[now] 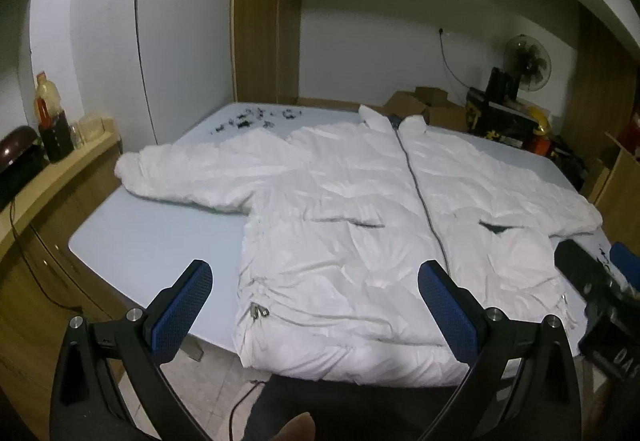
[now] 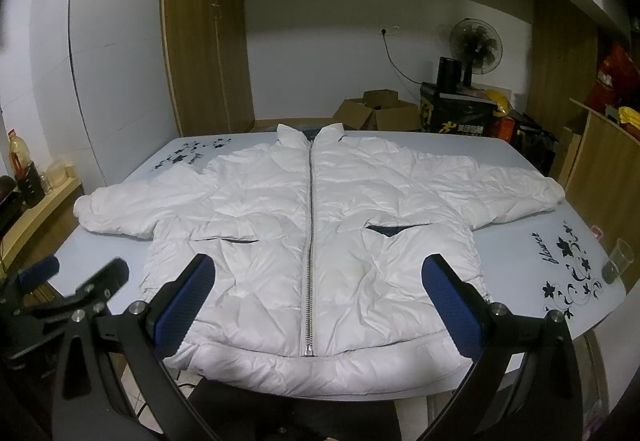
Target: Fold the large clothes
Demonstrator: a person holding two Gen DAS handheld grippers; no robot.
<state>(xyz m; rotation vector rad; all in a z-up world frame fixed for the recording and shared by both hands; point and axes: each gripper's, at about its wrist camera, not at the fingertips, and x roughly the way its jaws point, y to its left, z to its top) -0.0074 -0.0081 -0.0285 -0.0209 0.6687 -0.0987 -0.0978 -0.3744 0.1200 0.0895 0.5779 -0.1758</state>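
A big white puffy jacket (image 2: 312, 241) lies flat in the middle of the frame on the light blue worktop (image 2: 520, 261), zipped up, both sleeves spread out wide. The left gripper (image 1: 314, 305) has its blue fingers (image 1: 188, 305) wide open and holds nothing. The right gripper (image 2: 316, 297) is wide open too, above the jacket's bottom edge. A small clear plastic cup (image 2: 618, 261) stands at the right edge.

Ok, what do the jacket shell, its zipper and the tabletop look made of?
Jacket: likely thin nylon or polyester over puffy fill; sheen, crinkles, quilted bulges. Zipper: looks like metal; silvery, glinting teeth. Tabletop: probably painted glass, possibly laminate; smooth, pale blue, printed flowers.
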